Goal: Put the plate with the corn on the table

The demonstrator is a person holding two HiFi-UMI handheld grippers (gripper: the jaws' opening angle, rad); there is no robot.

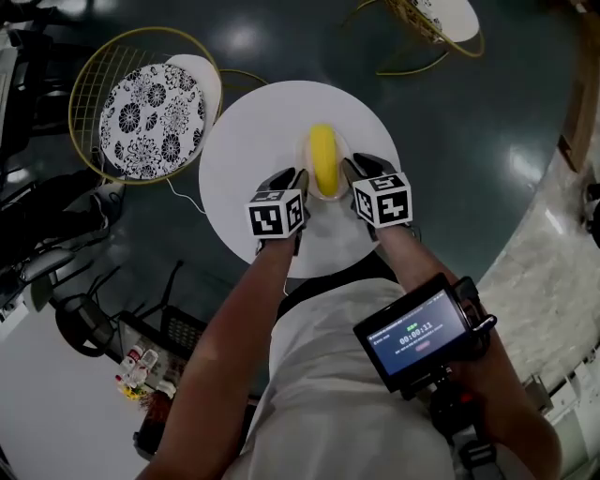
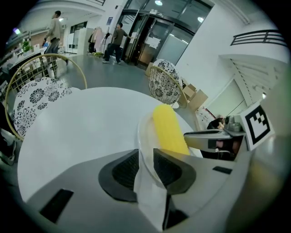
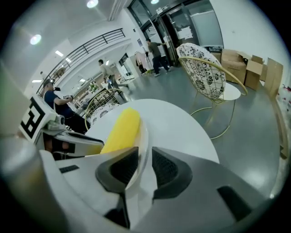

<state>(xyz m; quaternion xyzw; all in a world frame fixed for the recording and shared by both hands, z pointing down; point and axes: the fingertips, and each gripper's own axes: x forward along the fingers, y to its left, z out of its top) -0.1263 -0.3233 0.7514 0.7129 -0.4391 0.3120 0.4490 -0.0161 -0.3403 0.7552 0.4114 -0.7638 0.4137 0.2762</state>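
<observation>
A yellow corn cob (image 1: 323, 161) lies on a small pale plate (image 1: 306, 150) over the round white table (image 1: 248, 131). My left gripper (image 1: 302, 180) is shut on the plate's left rim and my right gripper (image 1: 349, 171) is shut on its right rim. In the left gripper view the rim (image 2: 142, 132) runs between the dark pads of the left gripper (image 2: 145, 166), with the corn (image 2: 169, 129) just beyond and the right gripper (image 2: 213, 139) opposite. The right gripper view shows the same: plate rim (image 3: 144, 136) between the right gripper's (image 3: 144, 166) pads, corn (image 3: 120, 129) to the left.
A gold wire chair with a black-and-white patterned cushion (image 1: 150, 108) stands left of the table, another chair (image 1: 431, 19) at the far right. A screen device (image 1: 417, 337) is strapped to the right forearm. People (image 2: 54, 29) walk far off; cardboard boxes (image 3: 245, 63) sit by the wall.
</observation>
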